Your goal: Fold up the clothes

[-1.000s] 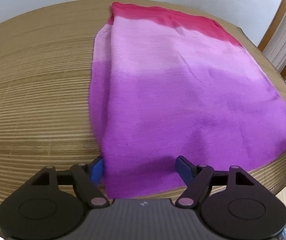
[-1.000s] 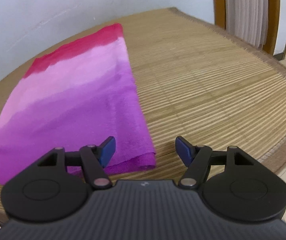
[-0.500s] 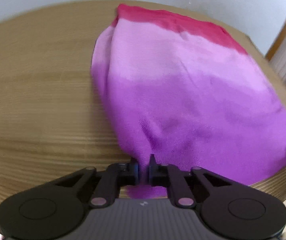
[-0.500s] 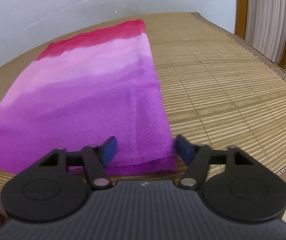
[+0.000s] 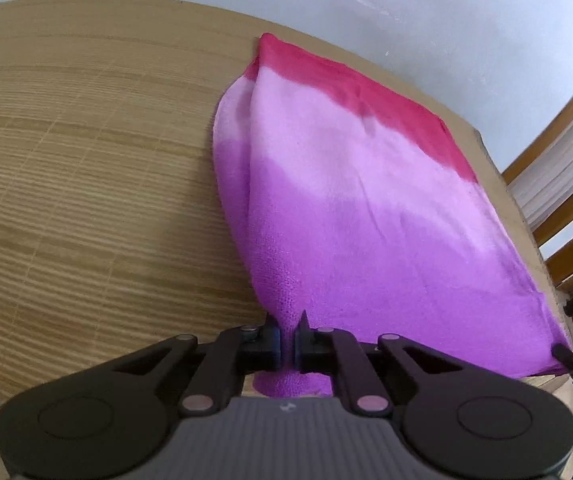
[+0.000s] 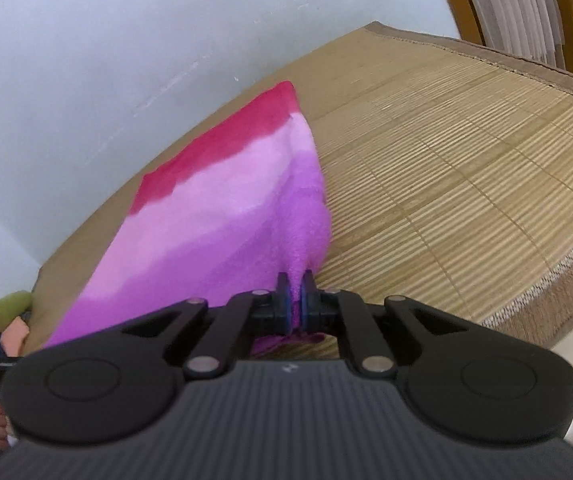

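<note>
Left tongs (image 5: 287, 342) pinched tight on the near-left corner of the purple-to-pink towel (image 5: 366, 208), right tongs (image 6: 296, 306) clamped on the near-right corner (image 6: 302, 256). The near edge lifts off the bamboo-mat tabletop (image 5: 86, 184); the red far edge lies flat ahead of both tongs. Looks like a fold in hand: next, carry both corners forward together, level, onto that red edge. No brand or writing readable.

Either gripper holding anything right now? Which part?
Both. The left gripper pinches the purple cloth at its near left corner; the right gripper pinches its near right corner.
</note>
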`<state>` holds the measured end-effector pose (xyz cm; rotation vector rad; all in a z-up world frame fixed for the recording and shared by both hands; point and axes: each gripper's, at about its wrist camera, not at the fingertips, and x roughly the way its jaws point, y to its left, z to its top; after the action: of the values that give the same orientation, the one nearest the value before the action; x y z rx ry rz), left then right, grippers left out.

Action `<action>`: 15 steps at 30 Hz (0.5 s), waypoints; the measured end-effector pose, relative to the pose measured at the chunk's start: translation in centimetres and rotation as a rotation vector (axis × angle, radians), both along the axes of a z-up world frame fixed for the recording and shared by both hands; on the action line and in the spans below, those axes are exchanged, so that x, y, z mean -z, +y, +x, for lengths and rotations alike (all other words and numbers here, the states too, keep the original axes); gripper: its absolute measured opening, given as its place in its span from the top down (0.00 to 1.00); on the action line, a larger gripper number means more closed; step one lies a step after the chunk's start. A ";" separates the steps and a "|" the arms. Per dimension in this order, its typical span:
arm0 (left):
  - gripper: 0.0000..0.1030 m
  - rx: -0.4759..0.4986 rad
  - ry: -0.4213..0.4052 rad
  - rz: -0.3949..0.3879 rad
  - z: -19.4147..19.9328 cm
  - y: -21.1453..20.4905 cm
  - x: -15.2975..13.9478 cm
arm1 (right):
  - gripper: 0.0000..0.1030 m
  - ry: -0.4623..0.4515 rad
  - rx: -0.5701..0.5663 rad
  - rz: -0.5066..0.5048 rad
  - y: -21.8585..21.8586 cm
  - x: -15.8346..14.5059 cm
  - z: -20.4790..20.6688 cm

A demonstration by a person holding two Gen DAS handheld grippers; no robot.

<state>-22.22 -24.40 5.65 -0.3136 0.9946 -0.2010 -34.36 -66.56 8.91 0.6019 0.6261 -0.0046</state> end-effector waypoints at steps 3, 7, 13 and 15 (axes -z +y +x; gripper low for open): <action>0.94 0.000 -0.003 -0.015 -0.5 0.2 -0.2 | 0.93 -0.008 0.006 0.015 0.3 -0.5 -0.9; 0.94 0.010 -0.008 -0.051 -1.5 0.7 -1.1 | 0.93 -0.018 0.015 0.034 0.7 -1.1 -2.2; 0.94 -0.026 -0.025 -0.199 -0.6 2.6 -2.4 | 0.93 -0.064 0.052 0.131 0.6 -2.1 -3.4; 0.94 -0.023 -0.066 -0.225 0.4 2.4 -3.8 | 0.93 -0.107 0.054 0.175 0.3 -3.0 -2.7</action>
<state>-21.83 -21.99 9.42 -0.5199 0.9045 -0.3016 -37.07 -66.21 11.92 0.7835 0.5097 0.0324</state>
